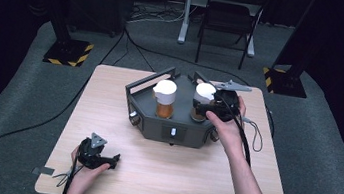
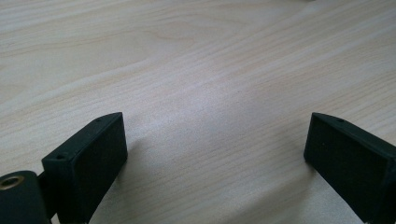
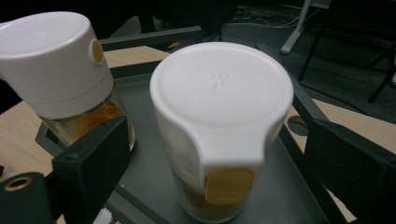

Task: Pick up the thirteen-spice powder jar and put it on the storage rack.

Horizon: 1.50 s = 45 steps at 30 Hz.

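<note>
1. Dark room w/ grey carpet floor (image 1: 17, 107); a light wood table (image 1: 159, 176) stood mid-frame, a black chair (image 1: 228, 18) and cables behind it, yellow-black striped stand bases (image 1: 67, 53) at both far sides.
2. No readable brand or text anywhere. Only marking: a small embossed dot cluster on each white lid, seen in the right gripper view.
3. Right jar (image 3: 219, 140) stood upright in a dark grey tray (image 3: 149, 182), amber-orange contents, white cap w/ a yellow tab on its front face.
4. Left jar (image 3: 60, 70), same type, sat just beside it in the tray, looked tilted in the right gripper view; yellow dot on its cap side.
5. Tray was an angular dark unit w/ raised rails, on the far-centre part of the table; a small pale mark on its front panel, too small to read.
6. Right gripper (image 1: 207, 107) was at the right jar, jaws spread wide, one each side of the jar, not touching it.
7. Right hand (image 1: 226, 127) held that gripper, forearm reaching fwd from the bottom right.
8. Left gripper (image 1: 110, 159) lay low on the table near the front-left corner, well apart from the tray, jaws spread over bare wood.
9. Left hand (image 1: 85, 169) gripped it from below; cable trailed off the near edge.
</note>
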Available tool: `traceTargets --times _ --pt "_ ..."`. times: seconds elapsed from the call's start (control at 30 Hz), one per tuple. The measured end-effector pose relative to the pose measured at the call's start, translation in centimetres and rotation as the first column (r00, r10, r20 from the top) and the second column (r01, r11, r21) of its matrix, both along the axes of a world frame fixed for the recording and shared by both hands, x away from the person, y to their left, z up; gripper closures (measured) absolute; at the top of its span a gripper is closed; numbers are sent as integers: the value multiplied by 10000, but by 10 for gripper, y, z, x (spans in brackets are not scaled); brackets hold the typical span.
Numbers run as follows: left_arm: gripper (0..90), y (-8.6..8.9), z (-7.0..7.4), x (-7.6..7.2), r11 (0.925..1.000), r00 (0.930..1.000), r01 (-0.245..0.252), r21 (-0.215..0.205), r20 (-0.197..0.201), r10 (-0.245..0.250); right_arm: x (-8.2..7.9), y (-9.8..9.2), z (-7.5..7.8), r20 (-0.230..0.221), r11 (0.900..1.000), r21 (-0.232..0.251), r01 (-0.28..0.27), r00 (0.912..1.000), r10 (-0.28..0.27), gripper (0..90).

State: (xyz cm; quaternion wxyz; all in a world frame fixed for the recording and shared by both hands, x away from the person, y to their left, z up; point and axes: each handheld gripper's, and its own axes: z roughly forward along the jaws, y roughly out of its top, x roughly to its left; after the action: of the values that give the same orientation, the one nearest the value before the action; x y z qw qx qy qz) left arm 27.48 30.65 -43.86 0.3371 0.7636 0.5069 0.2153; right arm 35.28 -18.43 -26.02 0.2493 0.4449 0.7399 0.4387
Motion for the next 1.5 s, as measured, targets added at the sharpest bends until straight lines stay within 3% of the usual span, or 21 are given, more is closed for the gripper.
traceTargets --times 0.63,1.0,1.5 --pt "59 -1 0 -1 10000 10000 -66 -2 7 66 -43 -41 -22 161 9997 74 212 9996 -214 66" --pt "59 -1 0 -1 10000 10000 -71 0 9 71 -58 -63 -52 -58 9977 131 664 9978 -664 72" --pt "59 -1 0 -1 10000 10000 -70 -1 8 70 -77 -76 -86 -165 9950 -262 961 9952 -966 81"
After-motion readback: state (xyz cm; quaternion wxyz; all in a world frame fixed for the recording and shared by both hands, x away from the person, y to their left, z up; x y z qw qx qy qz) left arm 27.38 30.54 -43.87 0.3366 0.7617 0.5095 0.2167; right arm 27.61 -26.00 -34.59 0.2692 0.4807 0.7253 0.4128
